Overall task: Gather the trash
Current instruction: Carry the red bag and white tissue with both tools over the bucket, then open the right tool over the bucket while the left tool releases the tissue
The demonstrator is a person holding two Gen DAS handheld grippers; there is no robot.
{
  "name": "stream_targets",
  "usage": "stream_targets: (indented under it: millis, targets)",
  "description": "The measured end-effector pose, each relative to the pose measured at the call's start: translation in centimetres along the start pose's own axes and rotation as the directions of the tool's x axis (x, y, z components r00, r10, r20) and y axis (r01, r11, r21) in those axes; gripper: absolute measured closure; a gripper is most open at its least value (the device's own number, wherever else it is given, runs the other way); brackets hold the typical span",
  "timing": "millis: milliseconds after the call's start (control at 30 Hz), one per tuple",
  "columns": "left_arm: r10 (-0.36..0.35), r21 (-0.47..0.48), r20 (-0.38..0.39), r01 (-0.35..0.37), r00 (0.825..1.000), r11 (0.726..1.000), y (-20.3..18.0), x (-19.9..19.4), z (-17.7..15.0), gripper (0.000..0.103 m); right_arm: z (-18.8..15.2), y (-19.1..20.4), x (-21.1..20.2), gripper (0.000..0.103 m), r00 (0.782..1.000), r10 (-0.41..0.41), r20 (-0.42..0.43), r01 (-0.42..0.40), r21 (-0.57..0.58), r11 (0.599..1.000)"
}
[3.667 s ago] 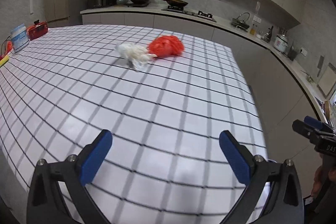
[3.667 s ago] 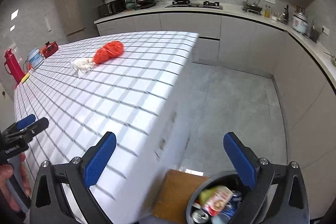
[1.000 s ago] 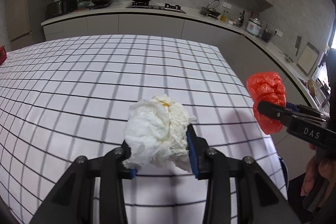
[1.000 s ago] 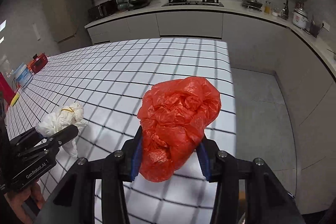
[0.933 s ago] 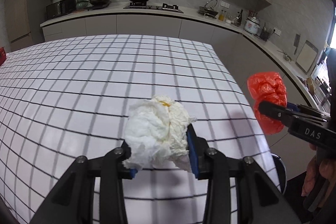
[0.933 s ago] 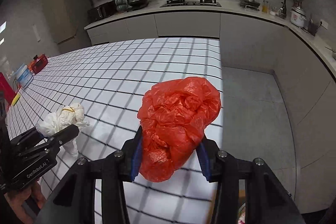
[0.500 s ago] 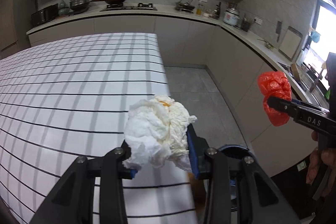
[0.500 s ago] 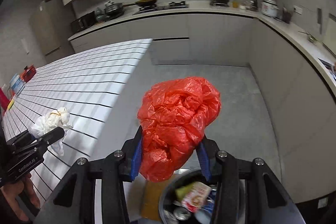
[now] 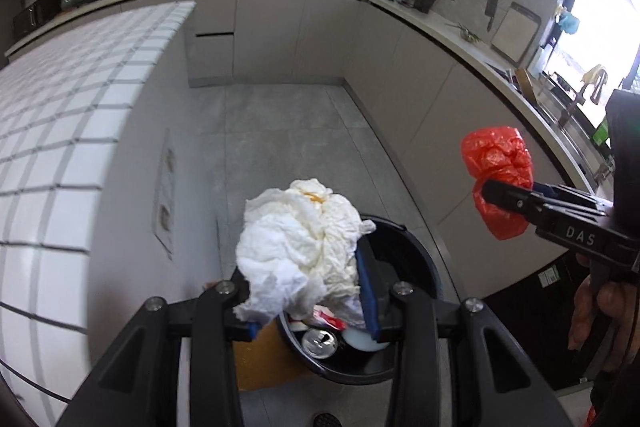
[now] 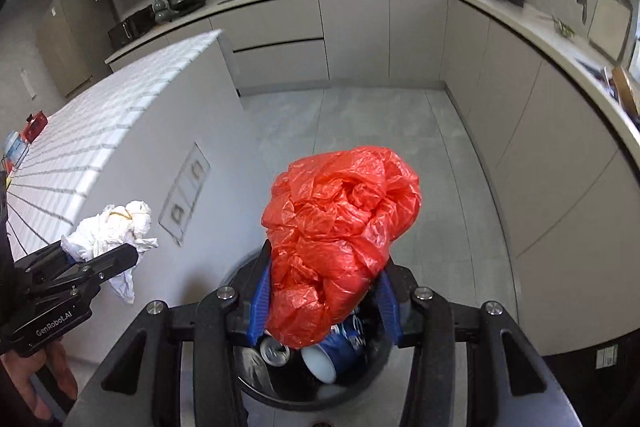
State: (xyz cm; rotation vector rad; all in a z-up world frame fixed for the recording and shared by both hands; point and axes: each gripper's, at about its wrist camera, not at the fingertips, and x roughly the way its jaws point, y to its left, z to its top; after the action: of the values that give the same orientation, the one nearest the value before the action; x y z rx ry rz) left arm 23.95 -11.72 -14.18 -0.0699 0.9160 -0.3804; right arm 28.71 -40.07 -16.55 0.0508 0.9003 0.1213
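While clamped, two wads (image 9: 298, 247) (image 10: 340, 247), one bin (image 9: 404, 239).

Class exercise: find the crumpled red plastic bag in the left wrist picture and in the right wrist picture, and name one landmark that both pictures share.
Left wrist view: the red plastic bag is at the right edge, clamped in the right tool.
Right wrist view: the bag fills the lower centre, between that tool's blue pads.
Shared landmark: the black trash bin on the floor, with cans inside.

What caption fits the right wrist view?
Right gripper holds a red plastic bag above the open trash bin.
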Motion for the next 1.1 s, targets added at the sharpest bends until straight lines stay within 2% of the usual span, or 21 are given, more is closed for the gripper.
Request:
stream_targets:
  millis: [200,300,367,600,800,933,967,1000,1033,1067,1100]
  targets:
    - [-0.013,0.009,-0.059,0.013,0.998,1.0,-1.6,2.4,-1.9,0.064,-3.8,-2.0,1.6,0.055,0.998,0.023,-0.064,-0.027,-0.058,0.998]
    - [-0.047,0.0,-0.076,0.047,0.996,0.999,-2.2,3.0,-2.9,0.064,-5.0,-2.9,2.5,0.055,0.994,0.057,-0.095,-0.066,-0.092,0.994]
    - [-0.045,0.013,-0.084,0.046,0.995,0.999,-2.7,3.3,-3.2,0.064,-5.7,-3.0,3.6,0.055,0.989,0.081,-0.121,-0.098,-0.142,0.985]
    - [-0.024,-0.007,-0.064,0.023,0.998,1.0,-4.1,4.4,-3.7,0.064,-8.0,-3.0,6.2,0.055,0.977,0.127,-0.17,-0.165,-0.233,0.958]
    - [-0.041,-0.064,-0.057,0.037,0.998,0.997,-4.6,5.7,-4.6,0.063,-10.1,-2.4,7.7,0.055,0.966,0.172,-0.191,-0.223,-0.287,0.932]
    - [-0.042,-0.064,-0.051,0.038,0.998,0.997,-5.3,6.1,-4.9,0.062,-10.9,-1.8,8.7,0.055,0.957,0.194,-0.215,-0.258,-0.331,0.908]
    - [-0.045,-0.07,-0.048,0.041,0.998,0.997,-5.3,6.2,-4.9,0.059,-11.1,-1.8,9.1,0.054,0.953,0.206,-0.222,-0.273,-0.334,0.902]
    - [-0.044,-0.075,-0.045,0.04,0.998,0.996,-5.3,6.5,-5.0,0.033,-11.1,-1.6,9.4,0.054,0.95,0.216,-0.225,-0.283,-0.334,0.899]
    - [-0.002,-0.074,-0.063,-0.002,0.998,0.997,-5.2,6.9,-5.2,0.015,-11.3,-1.5,9.5,0.044,0.948,0.228,-0.224,-0.296,-0.342,0.892]
    - [0.029,-0.082,-0.05,-0.033,0.998,0.996,-4.9,6.9,-5.2,0.001,-11.6,-1.4,9.9,0.007,0.956,0.218,-0.198,-0.278,-0.36,0.891]
    - [0.03,-0.102,-0.027,-0.032,0.999,0.994,-4.3,6.6,-5.3,0.0,-11.7,-1.5,10.2,0.0,0.967,0.174,-0.185,-0.231,-0.357,0.905]
